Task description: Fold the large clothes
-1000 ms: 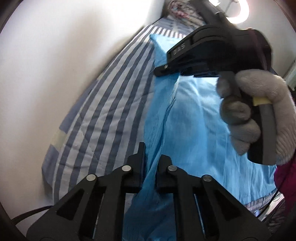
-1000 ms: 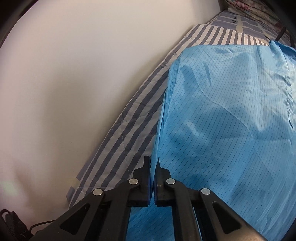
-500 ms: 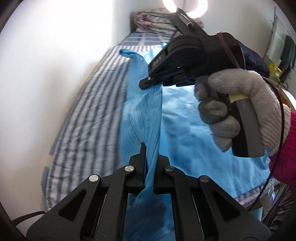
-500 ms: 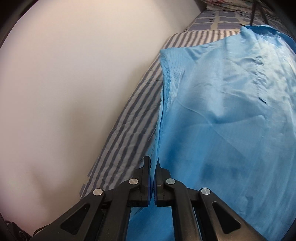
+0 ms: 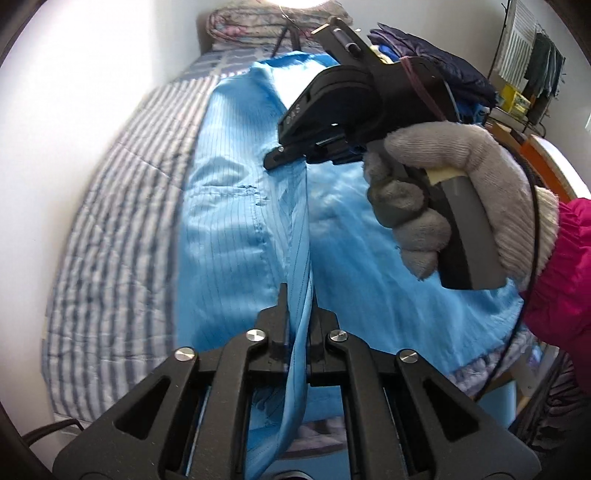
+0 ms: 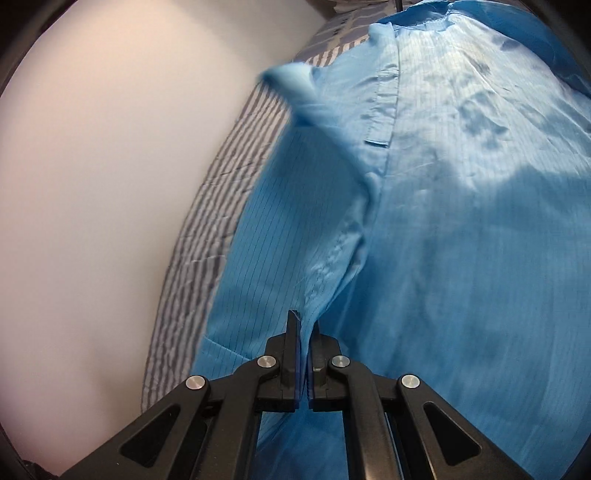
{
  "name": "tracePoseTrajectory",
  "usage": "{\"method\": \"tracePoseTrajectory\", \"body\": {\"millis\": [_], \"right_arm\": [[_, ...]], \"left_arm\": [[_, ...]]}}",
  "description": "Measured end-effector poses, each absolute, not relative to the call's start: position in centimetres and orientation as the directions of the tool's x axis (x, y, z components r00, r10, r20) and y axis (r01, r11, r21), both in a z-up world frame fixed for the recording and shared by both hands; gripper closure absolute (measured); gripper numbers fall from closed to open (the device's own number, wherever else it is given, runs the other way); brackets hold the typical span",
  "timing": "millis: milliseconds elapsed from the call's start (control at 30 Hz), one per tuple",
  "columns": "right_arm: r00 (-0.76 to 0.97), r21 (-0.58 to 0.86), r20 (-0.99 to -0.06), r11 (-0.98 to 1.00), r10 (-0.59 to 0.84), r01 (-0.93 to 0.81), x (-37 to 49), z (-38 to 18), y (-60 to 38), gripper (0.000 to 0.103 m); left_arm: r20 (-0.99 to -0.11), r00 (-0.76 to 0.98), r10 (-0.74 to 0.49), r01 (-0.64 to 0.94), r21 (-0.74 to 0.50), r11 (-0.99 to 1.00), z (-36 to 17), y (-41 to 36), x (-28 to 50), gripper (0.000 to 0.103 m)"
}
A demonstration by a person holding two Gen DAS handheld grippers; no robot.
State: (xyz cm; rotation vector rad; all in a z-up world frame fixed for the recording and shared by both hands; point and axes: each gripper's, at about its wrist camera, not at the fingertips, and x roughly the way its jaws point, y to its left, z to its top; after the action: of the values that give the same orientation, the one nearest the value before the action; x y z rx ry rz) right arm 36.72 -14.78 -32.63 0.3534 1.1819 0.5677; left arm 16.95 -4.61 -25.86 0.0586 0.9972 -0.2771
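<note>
- Striped blue-and-white bedding (image 5: 122,229) covers the bed along the white wall (image 5: 66,96) on the left; one blue garment (image 5: 229,221) lies spread over it, from near to far.
- Left gripper (image 5: 298,306), near centre: fingers narrow, pinching a raised ridge of the blue garment that runs up between them.
- Right gripper (image 6: 303,332): fingers nearly closed on a fold of the same cloth; a second ago that edge lay flatter, now it is lifted and bunched, with a flap curling over at far left.
- In the left wrist view the right gripper (image 5: 273,160), held by one grey-gloved hand (image 5: 461,192), blocks the garment's far right part.
- Far off: a folded quilt (image 5: 258,22) and a dark jacket (image 5: 436,55).
</note>
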Motion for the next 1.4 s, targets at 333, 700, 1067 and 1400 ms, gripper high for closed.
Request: {"method": "tracePoseTrajectory", "body": {"millis": [333, 700, 1067, 1400], "right_arm": [[0.297, 0.464, -0.804, 0.855, 0.516, -0.230, 37.9, -32.9, -16.9, 0.103], [0.272, 0.437, -0.824, 0.863, 0.497, -0.254, 37.5, -33.1, -16.9, 0.097], [0.158, 0.509, -0.817, 0.822, 0.555, -0.255, 31.7, -33.6, -17.7, 0.082], [0.141, 0.475, -0.832, 0.821, 0.536, -0.316, 29.5, -34.2, -14.5, 0.101]], "left_arm": [[-0.778, 0.474, -0.412, 0.255, -0.327, 0.910, -23.5, -1.9, 13.5, 0.092], [-0.818, 0.501, -0.282, 0.101, -0.268, 0.958, -25.3, 2.4, 16.1, 0.092], [-0.886, 0.451, -0.107, 0.083, -0.077, 0.994, -29.8, 1.8, 18.3, 0.092], [-0.835, 0.545, -0.070, 0.029, -0.065, 0.997, -27.5, 3.7, 16.5, 0.092]]}}
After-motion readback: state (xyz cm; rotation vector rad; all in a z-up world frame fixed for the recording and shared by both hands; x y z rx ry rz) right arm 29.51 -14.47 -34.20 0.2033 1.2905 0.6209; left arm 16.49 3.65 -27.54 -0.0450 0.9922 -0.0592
